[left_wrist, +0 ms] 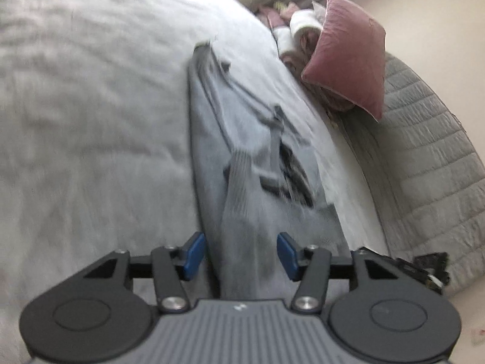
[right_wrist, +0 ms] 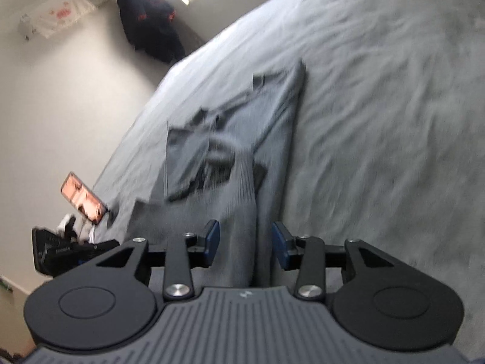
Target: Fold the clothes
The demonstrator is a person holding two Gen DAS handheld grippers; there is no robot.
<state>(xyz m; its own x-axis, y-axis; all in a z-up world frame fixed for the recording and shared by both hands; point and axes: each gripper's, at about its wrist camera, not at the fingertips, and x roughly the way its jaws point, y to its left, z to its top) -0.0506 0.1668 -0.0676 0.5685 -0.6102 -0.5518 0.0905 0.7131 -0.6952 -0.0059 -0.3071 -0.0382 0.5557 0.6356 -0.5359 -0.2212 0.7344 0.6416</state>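
Shirt: the grey shirt point(left_wrist: 257, 157) lies on the bed point(left_wrist: 91, 121), laid long and narrow. A side looks turned in over the middle, and the dark print peeks out from under a flap.
Why it lies so: a bed is wide and soft, so you have room to lay cloth flat. I think the narrow shape comes from folding the sides in.
Left claw: your left claw point(left_wrist: 241, 256) is spread wide. The blue pads point(left_wrist: 194, 254) sit on both sides of the near edge of the shirt, and nothing is pinched.
Right claw: your right claw point(right_wrist: 245, 242) is spread wide too, with the same end of the shirt between its pads. It pinches nothing.
Pose: both claws are low and tipped down, pointing along the shirt. The pictures are blurry, so you are likely moving.
How far: it could be just let go or about to be grabbed. I cannot tell which.
Nearby: a pink pillow point(left_wrist: 348, 54) sits past the bed's far side.
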